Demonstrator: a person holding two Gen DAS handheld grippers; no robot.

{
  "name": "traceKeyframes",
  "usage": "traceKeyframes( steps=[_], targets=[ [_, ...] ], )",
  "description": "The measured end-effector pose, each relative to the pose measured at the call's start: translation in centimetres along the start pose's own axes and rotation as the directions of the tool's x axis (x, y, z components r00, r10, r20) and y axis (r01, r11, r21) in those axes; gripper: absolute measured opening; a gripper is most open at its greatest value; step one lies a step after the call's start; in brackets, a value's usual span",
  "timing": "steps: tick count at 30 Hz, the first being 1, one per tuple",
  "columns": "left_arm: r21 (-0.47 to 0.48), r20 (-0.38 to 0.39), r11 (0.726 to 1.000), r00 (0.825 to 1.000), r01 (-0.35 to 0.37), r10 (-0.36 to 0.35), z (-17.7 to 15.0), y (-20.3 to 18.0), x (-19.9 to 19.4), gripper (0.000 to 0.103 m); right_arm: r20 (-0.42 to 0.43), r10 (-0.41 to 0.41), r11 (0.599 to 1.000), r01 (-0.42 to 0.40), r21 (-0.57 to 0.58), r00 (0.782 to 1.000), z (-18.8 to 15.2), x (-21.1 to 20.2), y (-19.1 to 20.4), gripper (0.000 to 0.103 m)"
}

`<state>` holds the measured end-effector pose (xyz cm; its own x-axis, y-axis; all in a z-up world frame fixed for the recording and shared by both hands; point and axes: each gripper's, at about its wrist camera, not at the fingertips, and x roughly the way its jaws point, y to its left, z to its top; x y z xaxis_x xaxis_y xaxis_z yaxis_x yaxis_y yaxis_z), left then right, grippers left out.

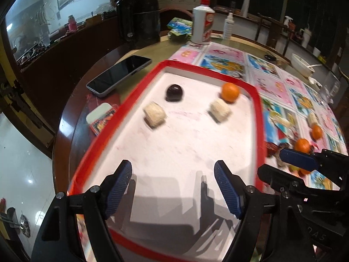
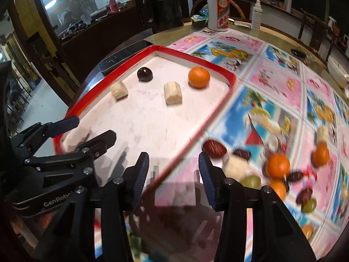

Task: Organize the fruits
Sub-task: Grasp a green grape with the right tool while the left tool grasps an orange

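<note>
A red-rimmed white tray (image 1: 102, 139) (image 2: 218, 71) holds a dark plum (image 1: 173, 92) (image 2: 144, 74), an orange (image 1: 230, 91) (image 2: 199, 76) and two banana pieces (image 1: 154, 117) (image 1: 219, 110). My left gripper (image 1: 173, 185) (image 2: 90, 131) hangs open and empty over the tray's near end. My right gripper (image 2: 174, 174) (image 1: 272, 163) is open and empty above the tray's right rim. Loose fruit lies on the picture mat to the right: a red date (image 2: 214, 148), oranges (image 2: 277, 166) (image 2: 321, 155), a green grape (image 2: 250, 181) and a banana piece (image 2: 322, 134).
A phone (image 1: 118, 73) and a small card box (image 1: 101, 118) lie left of the tray near the round table's edge. At the back stand a black kettle (image 1: 141, 19), a white bottle (image 1: 201, 24) and a spray bottle (image 1: 228, 26). A white bowl (image 1: 302, 63) sits far right.
</note>
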<state>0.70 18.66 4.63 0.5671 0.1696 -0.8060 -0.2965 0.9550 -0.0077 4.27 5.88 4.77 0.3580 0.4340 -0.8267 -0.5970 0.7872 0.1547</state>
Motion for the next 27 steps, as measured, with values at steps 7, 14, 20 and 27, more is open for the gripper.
traceKeyframes(
  steps=[7, 14, 20, 27],
  targets=[
    [0.066, 0.018, 0.996, 0.998, 0.066, -0.067, -2.2, -4.0, -2.4, 0.078, 0.011, 0.034, 0.998, -0.034, 0.057, 0.999, -6.2, -4.3, -3.0, 0.053],
    [0.179, 0.006, 0.972, 0.988, 0.151, -0.155, -3.2, -9.8, -3.3, 0.078, 0.015, -0.031, 0.989, 0.029, 0.146, 0.999, -12.2, -7.5, -7.9, 0.054],
    [0.211, -0.023, 0.960, 0.982, 0.186, -0.185, -3.6, -13.9, -2.7, 0.078, 0.053, -0.072, 0.976, 0.060, 0.210, 0.996, -13.7, -9.1, -11.9, 0.054],
    [0.206, -0.048, 0.966, 0.987, 0.157, -0.151, -3.7, -14.3, -2.3, 0.078, 0.080, -0.112, 0.965, 0.089, 0.246, 0.990, -10.4, -6.9, -16.8, 0.054]
  ],
)
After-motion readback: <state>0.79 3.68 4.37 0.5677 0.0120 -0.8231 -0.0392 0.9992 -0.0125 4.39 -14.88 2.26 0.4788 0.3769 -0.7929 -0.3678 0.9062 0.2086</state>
